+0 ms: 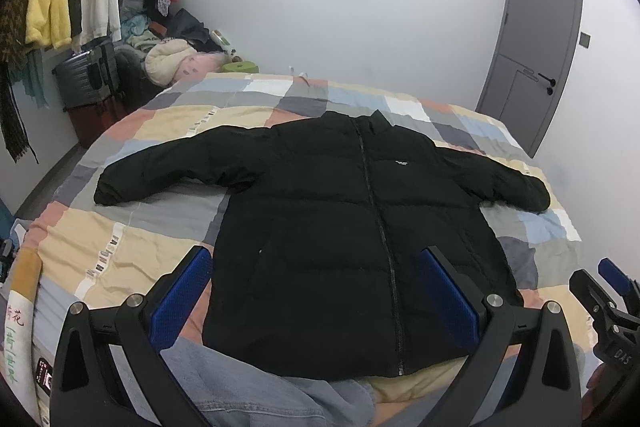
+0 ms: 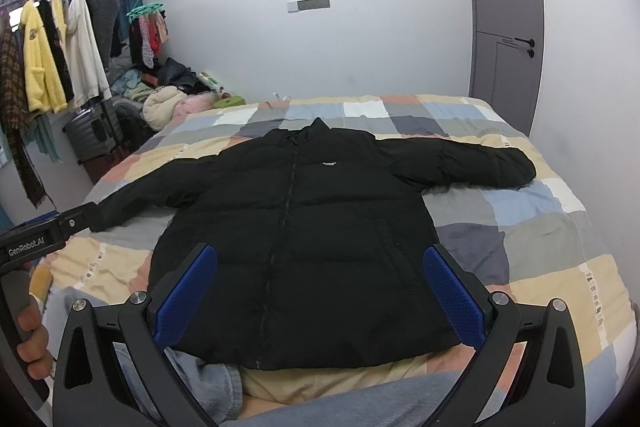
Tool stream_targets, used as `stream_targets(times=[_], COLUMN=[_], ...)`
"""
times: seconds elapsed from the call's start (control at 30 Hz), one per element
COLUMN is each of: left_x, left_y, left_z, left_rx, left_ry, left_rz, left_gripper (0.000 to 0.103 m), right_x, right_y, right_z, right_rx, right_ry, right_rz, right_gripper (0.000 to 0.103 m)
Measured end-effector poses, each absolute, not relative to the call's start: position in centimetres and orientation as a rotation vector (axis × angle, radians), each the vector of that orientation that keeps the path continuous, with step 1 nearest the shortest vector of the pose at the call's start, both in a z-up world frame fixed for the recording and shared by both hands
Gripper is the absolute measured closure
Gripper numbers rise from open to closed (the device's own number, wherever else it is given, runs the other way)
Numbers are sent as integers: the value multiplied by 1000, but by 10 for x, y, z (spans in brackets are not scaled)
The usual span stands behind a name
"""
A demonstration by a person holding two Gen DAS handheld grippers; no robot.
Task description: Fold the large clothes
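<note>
Hanging above the near edge of the bed, the left gripper [image 1: 316, 291] has its blue pads [image 1: 182, 297] spread wide apart w/ nothing between them. The right gripper [image 2: 320, 291] is the same: wide apart, holding nothing. Both sit above the bottom hem of the black puffer jacket [image 1: 332, 227], not touching it.

The jacket lies flat on the patchwork blanket [image 1: 120, 239], front side up, zipper [image 1: 380, 227] closed, collar pointing at the far wall. Its left sleeve [image 1: 172, 163] sticks out to one side and its right sleeve [image 1: 500, 179] to the other (the right one ends near the bed's edge). No fold is made yet, I think.

What could go wrong:
- The jacket is fat and puffy. A small pinch may catch only the top layer, so the back stays behind and the fold comes out lumpy.
- Puffy cloth is springy, so a folded sleeve may pop back open.
- The shell looks smooth, so it may slip out of the pads.
- Some blue jeans [image 1: 256, 387] lie right under the hem, touching it. A low grab could pick up the jeans too, or the blanket.
- The two grippers are near each other & could bump.
</note>
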State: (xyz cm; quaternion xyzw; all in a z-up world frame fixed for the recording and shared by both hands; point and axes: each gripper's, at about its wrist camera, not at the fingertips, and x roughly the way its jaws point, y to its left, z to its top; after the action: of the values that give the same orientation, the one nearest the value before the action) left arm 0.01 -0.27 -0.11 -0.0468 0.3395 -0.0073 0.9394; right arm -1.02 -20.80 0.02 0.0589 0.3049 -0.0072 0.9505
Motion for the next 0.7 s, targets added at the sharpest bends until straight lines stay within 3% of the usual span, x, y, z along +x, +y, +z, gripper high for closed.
stream_targets(times=[0.7], left_x=[27], left_y=[-7], left_z=[2], left_rx=[-60], left_ry=[682], left_rz=[-44], left_gripper=[0], right_x=[4], right_y=[-207], right_z=[-8], right_rx=[138], right_ry=[627], right_rz=[-8], right_gripper=[0])
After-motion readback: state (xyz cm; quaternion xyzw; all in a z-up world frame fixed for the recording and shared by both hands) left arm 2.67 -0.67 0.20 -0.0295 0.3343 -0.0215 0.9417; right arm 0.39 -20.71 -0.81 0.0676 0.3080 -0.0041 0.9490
